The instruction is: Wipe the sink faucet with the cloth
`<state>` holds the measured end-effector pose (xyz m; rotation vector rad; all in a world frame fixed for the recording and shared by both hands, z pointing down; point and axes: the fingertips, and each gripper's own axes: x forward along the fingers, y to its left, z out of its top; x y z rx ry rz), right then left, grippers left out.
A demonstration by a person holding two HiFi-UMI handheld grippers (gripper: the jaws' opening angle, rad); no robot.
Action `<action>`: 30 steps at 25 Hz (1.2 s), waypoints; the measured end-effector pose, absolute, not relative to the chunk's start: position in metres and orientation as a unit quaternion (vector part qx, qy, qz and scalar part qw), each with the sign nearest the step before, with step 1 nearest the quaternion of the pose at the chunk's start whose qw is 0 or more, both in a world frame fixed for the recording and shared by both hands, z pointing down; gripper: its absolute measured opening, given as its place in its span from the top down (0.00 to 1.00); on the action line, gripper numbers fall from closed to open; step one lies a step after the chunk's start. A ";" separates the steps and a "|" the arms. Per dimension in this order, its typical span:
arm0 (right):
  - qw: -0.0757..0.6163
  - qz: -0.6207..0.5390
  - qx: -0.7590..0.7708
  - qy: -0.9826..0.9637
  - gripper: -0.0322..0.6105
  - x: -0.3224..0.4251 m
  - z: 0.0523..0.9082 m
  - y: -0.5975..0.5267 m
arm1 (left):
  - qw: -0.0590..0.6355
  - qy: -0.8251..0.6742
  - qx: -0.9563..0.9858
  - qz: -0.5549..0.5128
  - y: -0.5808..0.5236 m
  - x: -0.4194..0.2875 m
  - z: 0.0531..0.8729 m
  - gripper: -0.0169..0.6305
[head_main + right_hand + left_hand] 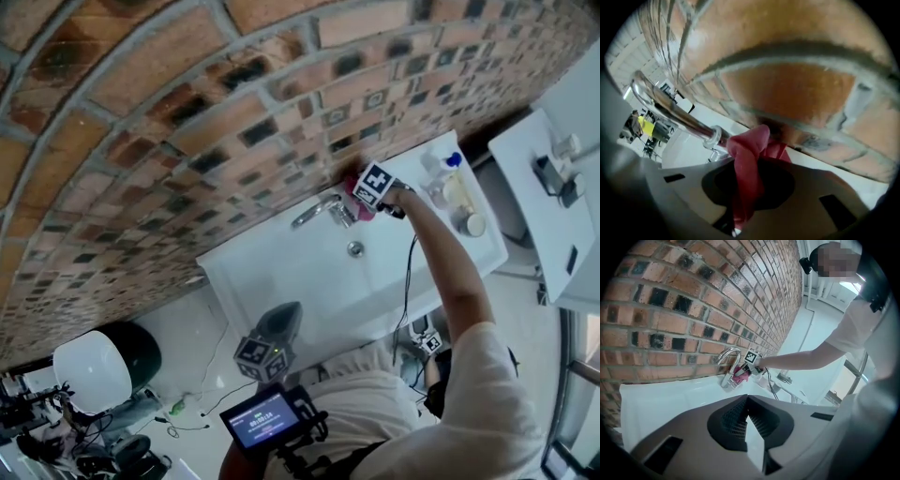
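Cloth: red, thin and soft. It bunches and folds freely, and I judge it light, with no stiffness of its own. Right gripper: jaws pinch the cloth along a fold, with a loose hump standing proud of the tips. The hump sits at the base of the chrome faucet, close to the brick wall.

Judgement: keep the grip near the bunched middle so slack can wrap the round spout. The chrome looks smooth, so the cloth will likely slide easily and need some pressure. The faucet is rigid and fixed.

Left gripper: jaws pressed together with nothing between them, held low and well apart from the faucet.

Containers: the sink basin shows only the drain. On its right ledge stand a blue-capped bottle and a cup; contents too small to tell
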<state>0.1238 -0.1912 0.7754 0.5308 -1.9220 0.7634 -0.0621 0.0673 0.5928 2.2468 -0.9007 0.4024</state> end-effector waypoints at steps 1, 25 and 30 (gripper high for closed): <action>0.499 0.307 0.198 -0.786 0.86 0.122 0.783 -0.189 | 0.341 -0.347 0.860 0.155 0.067 -0.063 0.595 0.98; 0.532 0.212 0.054 -0.818 0.86 0.097 0.819 -0.161 | 0.356 -0.357 0.848 0.162 0.066 -0.068 0.609 0.98; 0.543 0.156 0.037 -0.825 0.86 0.100 0.788 -0.149 | 0.356 -0.353 0.850 0.162 0.067 -0.065 0.610 0.98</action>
